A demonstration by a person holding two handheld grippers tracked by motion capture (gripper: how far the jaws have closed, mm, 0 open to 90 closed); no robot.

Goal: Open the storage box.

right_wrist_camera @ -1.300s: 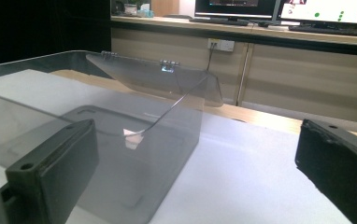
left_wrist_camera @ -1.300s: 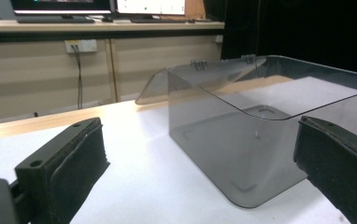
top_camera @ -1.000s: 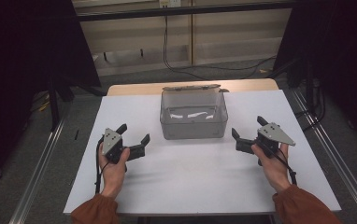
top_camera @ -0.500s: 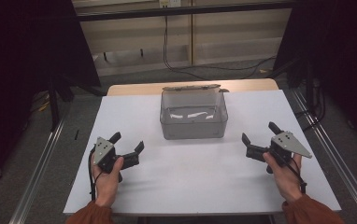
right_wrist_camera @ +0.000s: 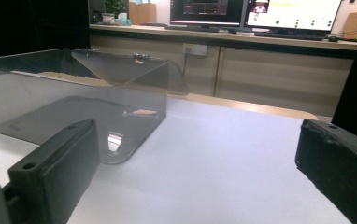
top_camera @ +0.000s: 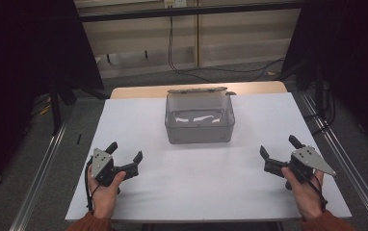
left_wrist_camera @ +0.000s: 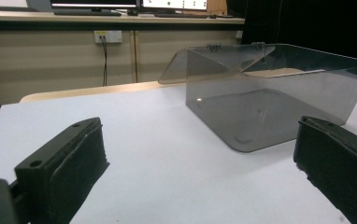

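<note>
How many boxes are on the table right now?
1: a clear box at the table's far middle, lid open behind, between and beyond both grippers. Nothing seems hidden.

Left hand-held gripper (top_camera: 124, 156): black body, grey three-cornered plate with dark screws, black cable. Right hand-held gripper (top_camera: 281, 148): same build. Rust-orange sleeves. Black padded jaws, screw holes.

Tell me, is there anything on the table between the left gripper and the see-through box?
No. In the high view, only bare white table lies between the left gripper and the see-through box. The left gripper view shows that too.
</note>
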